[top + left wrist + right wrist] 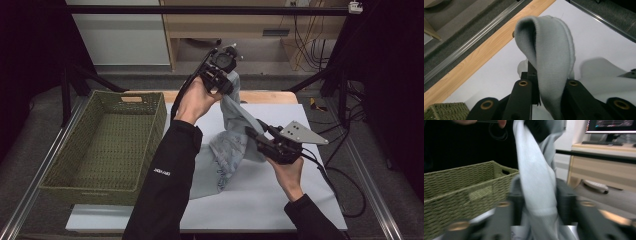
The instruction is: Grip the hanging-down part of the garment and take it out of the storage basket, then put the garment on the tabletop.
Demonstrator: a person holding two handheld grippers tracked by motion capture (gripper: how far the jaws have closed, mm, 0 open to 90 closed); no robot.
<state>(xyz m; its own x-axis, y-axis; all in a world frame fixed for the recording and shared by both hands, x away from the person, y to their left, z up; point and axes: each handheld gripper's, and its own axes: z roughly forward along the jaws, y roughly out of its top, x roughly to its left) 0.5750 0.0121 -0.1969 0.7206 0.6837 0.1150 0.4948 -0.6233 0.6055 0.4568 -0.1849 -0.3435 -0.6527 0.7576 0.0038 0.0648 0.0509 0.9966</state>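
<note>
Nearest, on the pale worktop [260, 200]: the body of a pale grey-blue sweatshirt [227, 150], heaped and creased, at about 7 o'clock from the right tool [252, 131]. Looks soft, light and limp: sags under its own weight, holds no shape, folds wherever unsupported. Not fragile, not slippery to judge by the knit, though likely to stretch or slide through a loose pinch.

Next out, the right tool, pointing toward 10 o'clock. Stands part-way open astride the sleeve, with cloth running up between the jaws and hanging free rather than pinched, as far as the blurred right gripper view allows. Best to close there on a bunched, doubled thickness, not on a single layer.

From there, rises as a taut band toward 11 o'clock, up to the left tool [227, 84], raised above the far edge of the worktop. Is clamped tight on the ribbed cuff, which loops up and over beyond the jaws in the left gripper view. Makes the soundest place to hold: thicker, firmer rib, less prone to slip.

Off at 9 o'clock, well apart from the cloth: an empty green woven basket [155, 125], long side along the left edge of the worktop.
</note>
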